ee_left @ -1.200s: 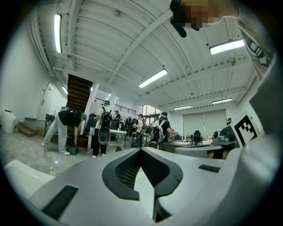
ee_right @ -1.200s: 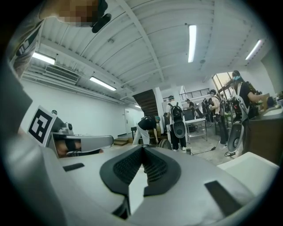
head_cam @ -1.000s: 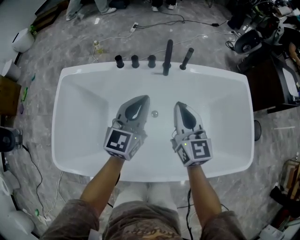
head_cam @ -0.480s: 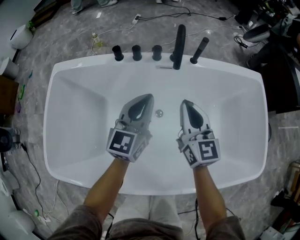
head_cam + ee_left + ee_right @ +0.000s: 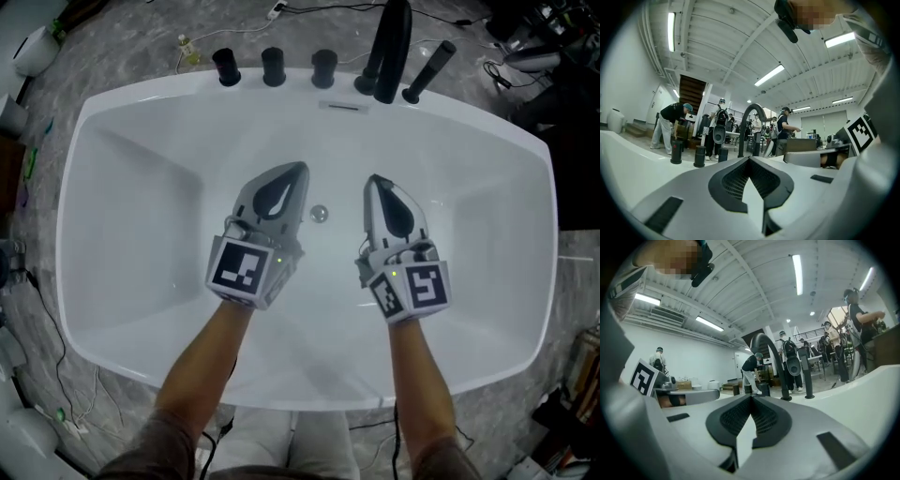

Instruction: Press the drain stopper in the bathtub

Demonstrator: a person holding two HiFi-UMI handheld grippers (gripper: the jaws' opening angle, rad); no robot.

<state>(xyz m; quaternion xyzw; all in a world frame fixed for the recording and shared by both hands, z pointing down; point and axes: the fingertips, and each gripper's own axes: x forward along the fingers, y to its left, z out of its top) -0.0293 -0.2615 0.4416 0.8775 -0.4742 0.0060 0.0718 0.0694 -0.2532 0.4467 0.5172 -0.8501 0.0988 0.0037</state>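
A small round chrome drain stopper point(image 5: 320, 215) sits on the floor of the white bathtub point(image 5: 141, 244). My left gripper point(image 5: 298, 169) hovers just left of it, jaws shut with nothing held. My right gripper point(image 5: 373, 179) hangs just right of the stopper, also shut and empty. Both tips point toward the tap end. In the left gripper view my left gripper point(image 5: 749, 158) has its jaws meeting at the tip, and the right gripper view shows my right gripper point(image 5: 751, 397) the same. The stopper is hidden in both gripper views.
A tall black spout point(image 5: 391, 47), a black hand shower point(image 5: 427, 71) and three black knobs point(image 5: 272, 66) line the far rim. An overflow slot point(image 5: 343, 106) sits below them. Cables lie on the grey floor point(image 5: 28, 309). People stand beyond the tub point(image 5: 672, 124).
The view has closed in on the tub, which now fills more of the frame. Both grippers stay shut on either side of the stopper, slightly further apart.
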